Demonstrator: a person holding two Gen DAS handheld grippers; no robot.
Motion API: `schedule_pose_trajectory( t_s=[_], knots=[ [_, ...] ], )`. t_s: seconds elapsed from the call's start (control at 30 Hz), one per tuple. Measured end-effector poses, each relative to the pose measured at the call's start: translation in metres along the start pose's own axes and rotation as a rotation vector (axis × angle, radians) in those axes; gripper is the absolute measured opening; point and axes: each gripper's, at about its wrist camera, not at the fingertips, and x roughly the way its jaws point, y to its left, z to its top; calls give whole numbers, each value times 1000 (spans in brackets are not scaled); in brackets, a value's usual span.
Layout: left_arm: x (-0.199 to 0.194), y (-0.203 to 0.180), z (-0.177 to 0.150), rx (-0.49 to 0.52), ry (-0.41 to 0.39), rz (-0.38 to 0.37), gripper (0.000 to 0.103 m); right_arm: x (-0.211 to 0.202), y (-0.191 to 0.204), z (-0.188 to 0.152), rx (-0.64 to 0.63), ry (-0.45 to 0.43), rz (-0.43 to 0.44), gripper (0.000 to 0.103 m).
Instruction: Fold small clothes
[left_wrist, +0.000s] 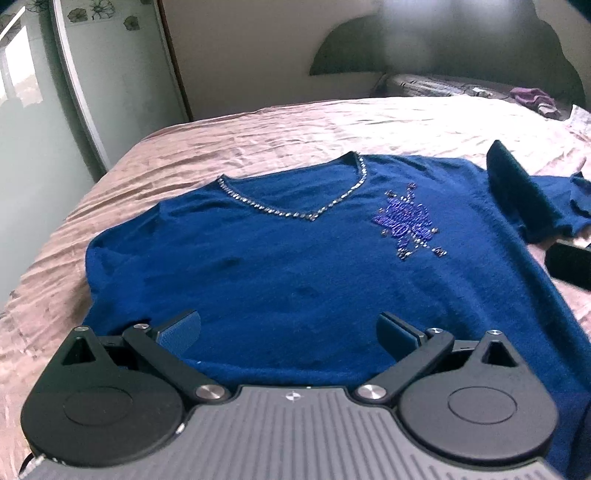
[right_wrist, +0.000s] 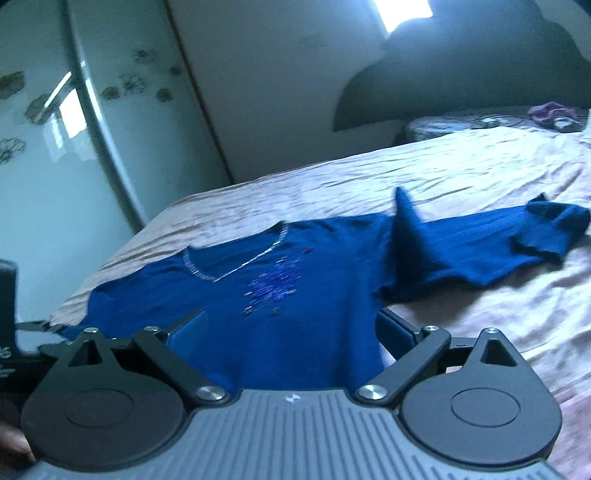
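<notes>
A blue V-neck sweater (left_wrist: 277, 266) lies face up on the pink bedspread (left_wrist: 258, 136), with shiny trim at the neck (left_wrist: 295, 210) and a beaded motif (left_wrist: 406, 221) on the chest. My left gripper (left_wrist: 288, 325) hovers open over the sweater's lower body with nothing between its fingers. My right gripper (right_wrist: 290, 325) is open too, above the sweater (right_wrist: 277, 295) beside the armpit. The sleeve (right_wrist: 480, 251) stretches to the right, with a raised fold (right_wrist: 406, 218) at its shoulder. In the left wrist view the right gripper (left_wrist: 546, 236) shows at the right edge, over that sleeve.
The bed's left edge (left_wrist: 92, 192) drops off toward a mirrored wardrobe door (left_wrist: 37, 110). A dark headboard (left_wrist: 443, 48) stands at the back. A purple cloth (left_wrist: 532, 98) lies far back right. Part of the left device (right_wrist: 7, 295) shows at the right wrist view's left edge.
</notes>
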Motion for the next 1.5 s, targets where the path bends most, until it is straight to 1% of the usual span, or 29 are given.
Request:
schedule_pose_trajectory(
  t_s=[0.13,0.23,0.27,0.33,0.4,0.43,0.5,0.53,0.57,0.6,0.63,0.67,0.83,0.87,0.97,1.07,1.1,1.13,1.17,1.2,1.23,1.3,1.33,1.4,1.5],
  knots=[
    [1,-9,1,8,4,-26,103,-5,-23,7,26,-30,-73,98],
    [1,-16,-1,30,8,-38,103,-8,-47,13,53,-65,-150,98],
    [2,-18,-1,37,8,-40,103,-9,-56,14,72,-79,-172,98],
    [2,-20,-2,49,7,-41,103,-9,-80,18,134,-99,-215,94],
    [2,-21,-3,54,9,-42,103,-9,-103,22,179,-122,-280,93],
    [3,-21,-3,55,10,-42,103,-8,-111,25,168,-131,-338,92],
    [4,-20,-3,54,15,-40,103,-2,-120,31,93,-129,-453,82],
    [5,-21,-3,53,19,-40,103,1,-123,34,44,-128,-495,80],
    [6,-21,-3,50,22,-41,103,6,-124,38,-2,-124,-520,77],
    [6,-21,-3,48,26,-43,103,13,-124,41,-49,-113,-537,71],
    [7,-22,-2,47,29,-46,103,20,-124,43,-78,-97,-544,68],
    [8,-22,-2,50,32,-49,103,28,-126,45,-98,-77,-538,63],
    [9,-25,-4,78,32,-41,103,65,-143,47,-74,46,-442,63],
    [9,-25,-4,78,32,-38,103,69,-145,46,-73,53,-434,63],
    [10,-21,-3,68,34,-31,103,79,-147,46,-105,56,-472,62],
    [12,-19,-3,56,40,-33,103,82,-156,48,-108,60,-492,40],
    [13,-19,-3,56,43,-34,103,81,-159,49,-100,57,-489,31],
    [14,-19,-4,56,46,-34,103,80,-161,51,-89,52,-488,26],
    [14,-19,-4,57,48,-33,103,78,-164,53,-69,46,-482,18],
    [15,-19,-5,59,50,-33,103,75,-168,55,-42,36,-475,12],
    [15,-19,-5,60,51,-33,103,73,-173,56,-11,27,-468,11],
    [15,-18,-6,61,51,-33,103,66,-183,59,73,4,-426,11],
    [15,-17,-5,60,50,-32,103,61,-190,60,141,-11,-384,10],
    [15,-14,-5,58,47,-26,103,51,-202,60,277,-34,-278,10],
    [16,-8,-3,43,45,-16,103,39,-208,61,430,-64,-112,10]
  ],
)
